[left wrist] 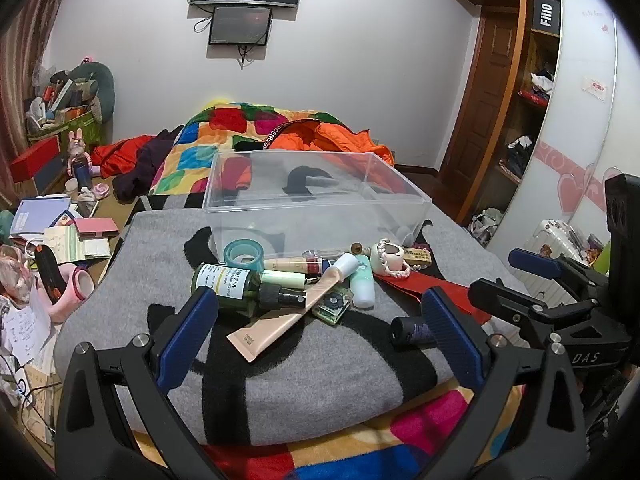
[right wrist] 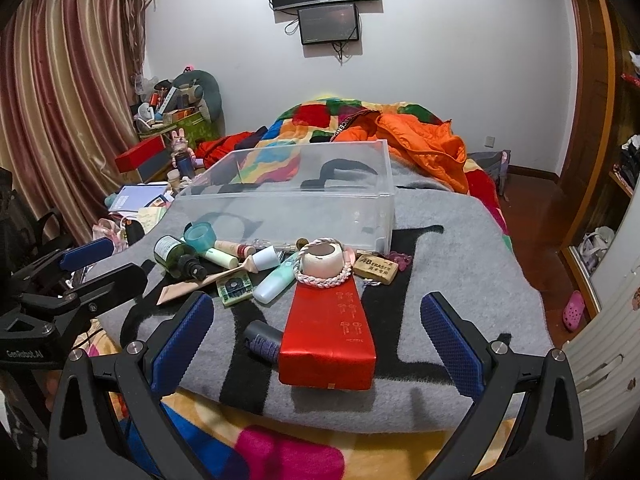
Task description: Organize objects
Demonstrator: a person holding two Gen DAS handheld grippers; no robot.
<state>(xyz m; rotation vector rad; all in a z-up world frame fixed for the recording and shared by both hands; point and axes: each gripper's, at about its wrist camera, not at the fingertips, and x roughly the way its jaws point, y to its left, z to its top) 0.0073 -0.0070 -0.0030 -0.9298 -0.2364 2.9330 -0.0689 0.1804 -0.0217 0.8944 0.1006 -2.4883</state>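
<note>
A clear plastic bin [left wrist: 316, 200] [right wrist: 288, 204] sits empty on the grey blanket. In front of it lies a heap: a green spray bottle [left wrist: 236, 286] [right wrist: 176, 258], a teal tape roll [left wrist: 243, 256] [right wrist: 200, 236], a beige tube [left wrist: 288, 312] [right wrist: 188, 286], a mint bottle [left wrist: 362, 284] [right wrist: 276, 282], a white tape roll ringed by a braided cord [left wrist: 388, 258] [right wrist: 322, 260], a red box [right wrist: 332, 336] and a dark tube [left wrist: 412, 330] [right wrist: 262, 340]. My left gripper [left wrist: 320, 332] hovers open before the heap. My right gripper [right wrist: 316, 340] is open around the red box's near end without touching it.
The grey blanket [left wrist: 280, 368] covers a bed with a colourful quilt [left wrist: 224, 136] and an orange jacket [right wrist: 424, 140] behind the bin. A cluttered side table [left wrist: 52, 240] stands left. A wardrobe [left wrist: 532, 92] and wooden floor [right wrist: 532, 232] lie right.
</note>
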